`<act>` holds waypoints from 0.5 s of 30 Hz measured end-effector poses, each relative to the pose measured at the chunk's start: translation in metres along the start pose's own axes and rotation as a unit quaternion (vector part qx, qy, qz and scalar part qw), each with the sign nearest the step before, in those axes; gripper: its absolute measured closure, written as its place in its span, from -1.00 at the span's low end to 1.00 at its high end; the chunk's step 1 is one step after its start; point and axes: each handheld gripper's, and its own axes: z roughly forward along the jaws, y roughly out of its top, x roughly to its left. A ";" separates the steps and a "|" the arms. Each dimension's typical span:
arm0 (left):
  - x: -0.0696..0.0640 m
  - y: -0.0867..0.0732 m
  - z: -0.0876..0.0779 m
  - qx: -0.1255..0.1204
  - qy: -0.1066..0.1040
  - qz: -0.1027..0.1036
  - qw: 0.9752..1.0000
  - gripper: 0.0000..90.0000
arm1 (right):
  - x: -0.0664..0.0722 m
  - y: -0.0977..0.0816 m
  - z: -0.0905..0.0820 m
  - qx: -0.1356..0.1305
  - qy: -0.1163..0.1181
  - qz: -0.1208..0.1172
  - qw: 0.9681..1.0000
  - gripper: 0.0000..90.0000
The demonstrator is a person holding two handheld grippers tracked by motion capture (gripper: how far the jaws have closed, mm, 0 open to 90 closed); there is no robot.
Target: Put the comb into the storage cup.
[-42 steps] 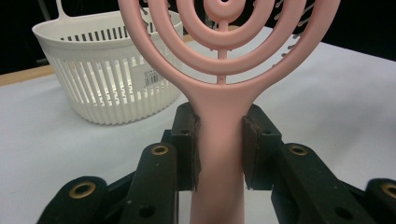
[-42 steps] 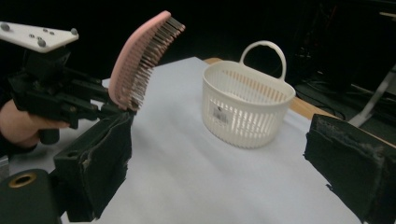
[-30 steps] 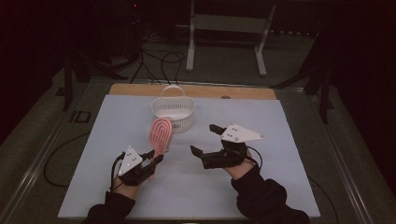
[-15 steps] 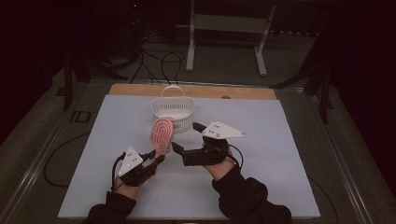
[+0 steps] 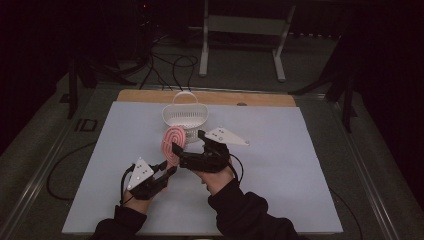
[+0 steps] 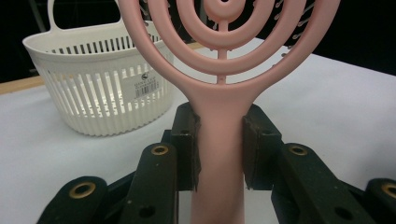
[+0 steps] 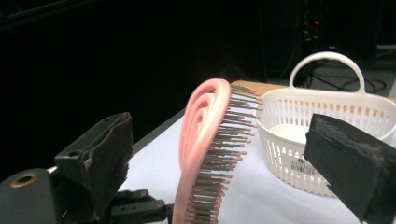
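Left claw [image 6: 219,144] grips the pink hairbrush [image 6: 224,70] handle; right claw [image 7: 224,168] gapes wide around its head.

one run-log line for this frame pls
left gripper: shut on pink hairbrush handle, upright | right gripper: open, jaws either side of brush head, not touching | white basket: behind, on table

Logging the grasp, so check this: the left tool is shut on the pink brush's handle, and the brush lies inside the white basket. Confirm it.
Wrong on one count. The left tool is shut on the brush handle, but the brush is not in the basket: it is held upright, in front of the basket and apart from it. The left gripper view shows it.
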 end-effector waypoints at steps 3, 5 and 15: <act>0.000 0.000 0.000 0.000 0.001 0.001 1.000 0.57 | 0.000 -0.002 0.004 0.003 -0.010 0.011 1.000 -0.72; 0.000 0.000 0.000 -0.001 0.001 0.001 1.000 0.57 | 0.000 -0.004 0.007 0.005 -0.011 0.019 1.000 -0.70; -0.001 -0.001 0.001 0.000 0.002 0.003 1.000 0.57 | 0.001 -0.011 0.021 0.031 0.001 0.068 0.997 -0.38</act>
